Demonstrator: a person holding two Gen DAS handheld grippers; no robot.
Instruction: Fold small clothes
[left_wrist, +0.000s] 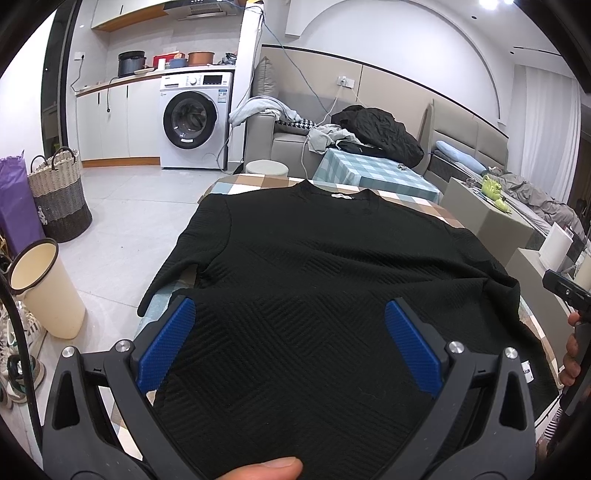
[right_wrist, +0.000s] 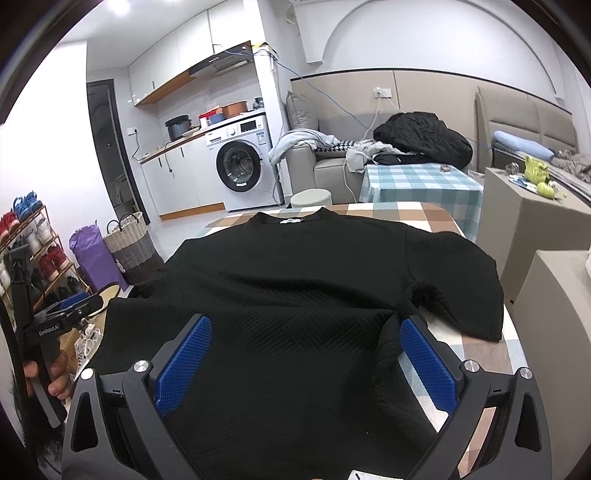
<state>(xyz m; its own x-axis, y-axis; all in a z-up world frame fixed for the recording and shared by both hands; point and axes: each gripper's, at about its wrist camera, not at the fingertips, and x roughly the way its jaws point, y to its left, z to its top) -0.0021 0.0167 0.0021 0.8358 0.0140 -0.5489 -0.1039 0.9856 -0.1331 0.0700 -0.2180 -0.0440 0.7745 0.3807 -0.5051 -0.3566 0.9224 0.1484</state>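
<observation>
A black short-sleeved top of ribbed, textured knit (left_wrist: 306, 280) lies spread flat on a table covered with a brown, white and pale blue checked cloth (left_wrist: 439, 212). Its round neckline with a small white label (left_wrist: 341, 196) points to 12 o'clock, away from both cameras, and its hem is at 6 o'clock, nearest to them.

In the left wrist view the left gripper (left_wrist: 290, 314) has its jaws wide apart over the lower part of the top. The blue textured pads (left_wrist: 164, 350) stand at about 8 o'clock and 4 o'clock of the picture, with only black fabric between them, and they clamp nothing. The left sleeve (left_wrist: 168, 275) hangs a little over the table edge at 9 o'clock. A thumb tip (left_wrist: 267, 469) shows at 6 o'clock.

In the right wrist view the right gripper (right_wrist: 306, 328) is likewise spread wide over the hem part, with its pads on either side of the fabric and not closed on it. The right sleeve (right_wrist: 458, 284) lies flat at 3 o'clock, and the cloth shows just beside it.

In the background, a white front-loading washing machine (left_wrist: 195, 118) stands at 11 o'clock, a woven grey and cream basket (left_wrist: 59, 194) at 9 o'clock, a cream plastic bin (left_wrist: 46, 286) at 8 o'clock, and a second table with a teal checked cloth (left_wrist: 373, 171) beyond the neckline at 1 o'clock.
</observation>
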